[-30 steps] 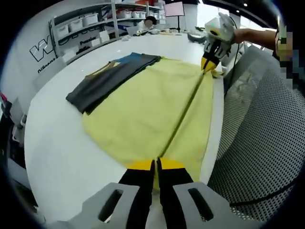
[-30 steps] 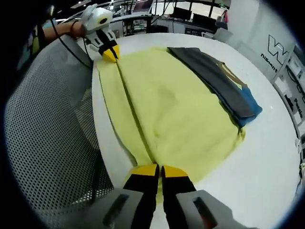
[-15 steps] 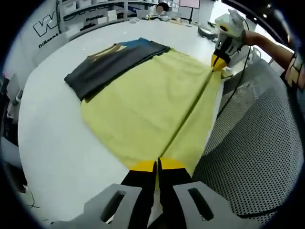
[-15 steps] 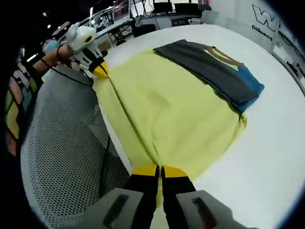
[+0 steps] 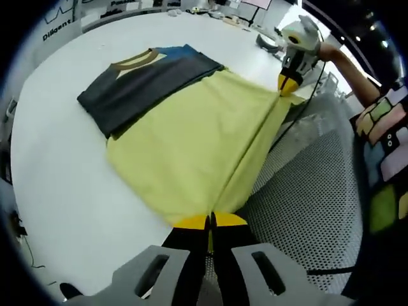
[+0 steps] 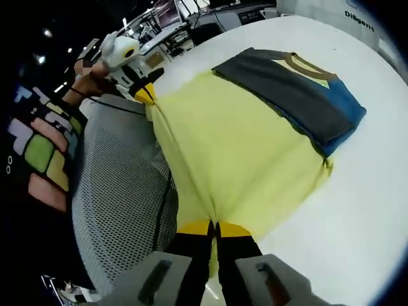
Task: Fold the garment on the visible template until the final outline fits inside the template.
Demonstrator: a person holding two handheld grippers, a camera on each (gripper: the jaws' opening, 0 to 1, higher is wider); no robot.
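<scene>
Left gripper view shows a big white surface [image 5: 57, 159] with a yellow garment [image 5: 191, 146] spread flat on it. One long edge of the yellow garment is lifted up off the near side of the surface, and it makes a long fold line from one gripper to the other. Beside that side stands a grey mesh chair [image 5: 306, 210].

At the far side of the yellow garment lies a folded dark grey shirt [image 5: 140, 83] with a blue part and a tan collar. It touches the yellow garment and covers its far edge.

A person's sleeve [image 5: 386, 121] with coloured patches shows on the right.

At the bottom, the left gripper [image 5: 210, 221] has its jaws pinched tight on one corner of the yellow garment. Far off, the right gripper [image 5: 288, 84] holds the other corner.

Right gripper view shows the same things from the other end. The right gripper [image 6: 213, 226] is squeezed onto the yellow garment [image 6: 236, 146], and the left gripper [image 6: 145, 94] holds the far corner.
</scene>
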